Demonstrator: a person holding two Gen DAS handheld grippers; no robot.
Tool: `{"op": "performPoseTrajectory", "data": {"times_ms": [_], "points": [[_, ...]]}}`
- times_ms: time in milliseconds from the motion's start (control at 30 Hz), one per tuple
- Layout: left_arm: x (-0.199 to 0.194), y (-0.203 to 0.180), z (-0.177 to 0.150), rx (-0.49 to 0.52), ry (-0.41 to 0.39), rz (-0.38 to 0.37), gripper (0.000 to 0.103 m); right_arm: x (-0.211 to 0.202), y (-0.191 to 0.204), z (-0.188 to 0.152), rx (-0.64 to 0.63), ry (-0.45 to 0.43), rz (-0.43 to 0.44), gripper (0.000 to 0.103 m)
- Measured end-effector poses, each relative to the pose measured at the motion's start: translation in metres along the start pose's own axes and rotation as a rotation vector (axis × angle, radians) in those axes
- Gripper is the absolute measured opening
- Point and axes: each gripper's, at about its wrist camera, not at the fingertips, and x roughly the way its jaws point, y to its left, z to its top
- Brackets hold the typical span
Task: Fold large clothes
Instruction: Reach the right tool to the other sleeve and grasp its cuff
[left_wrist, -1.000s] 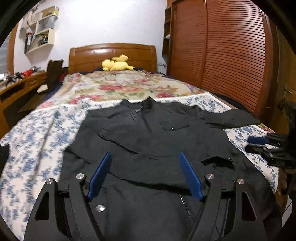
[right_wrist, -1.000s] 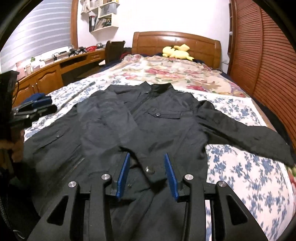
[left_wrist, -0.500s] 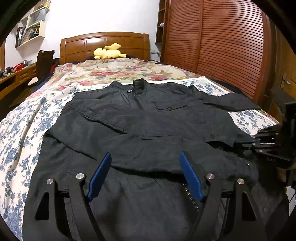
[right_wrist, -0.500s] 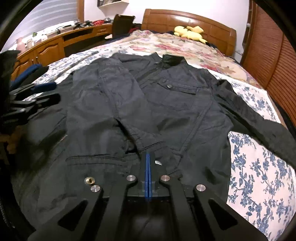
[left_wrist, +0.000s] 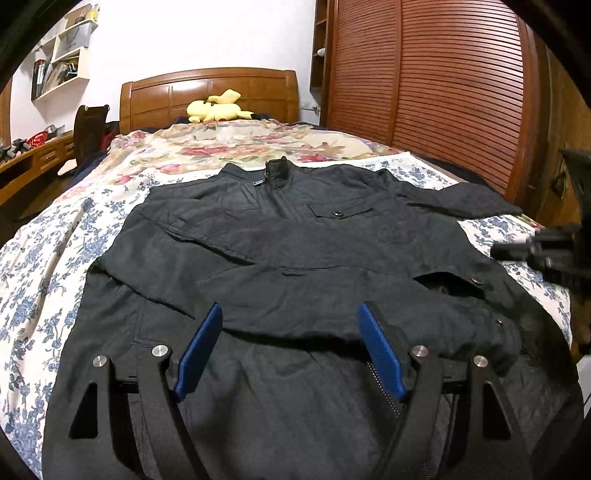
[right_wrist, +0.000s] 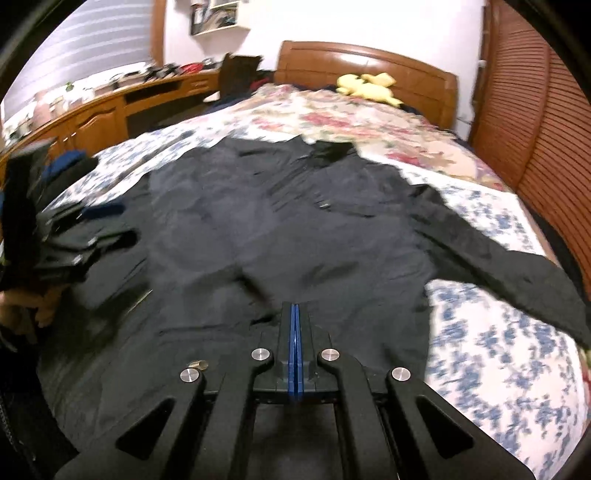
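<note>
The left tool (left_wrist: 290, 334) hovers wide open over a black jacket (left_wrist: 295, 251) spread on the bed (left_wrist: 48, 258).

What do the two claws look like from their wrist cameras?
Both match: the left claw and the right claw have matte black angular frames with triangular cut-outs, round silver pivot bolts and flat blue pads on the inner finger faces. No cables or markings show.

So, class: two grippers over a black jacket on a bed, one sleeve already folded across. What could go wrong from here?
1. The right gripper is shut at the folded sleeve's cuff; whether it holds cloth is unclear, so a lift might come up empty.
2. The left gripper is open, so the black jacket may slide on the floral bedspread.
3. The other sleeve may trail.
</note>
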Motion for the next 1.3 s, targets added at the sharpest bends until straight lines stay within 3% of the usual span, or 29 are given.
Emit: {"op": "performPoseTrajectory", "data": {"times_ms": [100,233,267,567,867,1167,1300], "points": [[0.001,0.001,0.000,-0.004,-0.001,0.002,0.077,-0.002,-0.027,0.006,0.026,-0.014,-0.064,0.011],[0.002,0.001,-0.001,-0.003,0.004,0.003,0.077,0.000,-0.077,0.011,0.070,-0.021,-0.153,0.047],[0.002,0.000,-0.001,-0.001,0.007,0.004,0.077,0.001,-0.092,0.012,0.081,-0.025,-0.180,0.050],[0.003,-0.001,-0.002,0.009,0.007,0.008,0.077,0.012,-0.224,0.003,0.221,0.011,-0.385,0.052],[0.006,-0.003,-0.001,0.012,0.017,0.005,0.077,0.008,-0.346,-0.013,0.434,0.058,-0.543,0.063],[0.009,-0.003,-0.003,0.012,0.030,0.004,0.077,0.025,-0.392,-0.022,0.578,0.116,-0.638,0.068],[0.009,-0.003,-0.002,0.012,0.029,0.004,0.077,0.032,-0.400,-0.028,0.650,0.171,-0.625,0.070]]}}
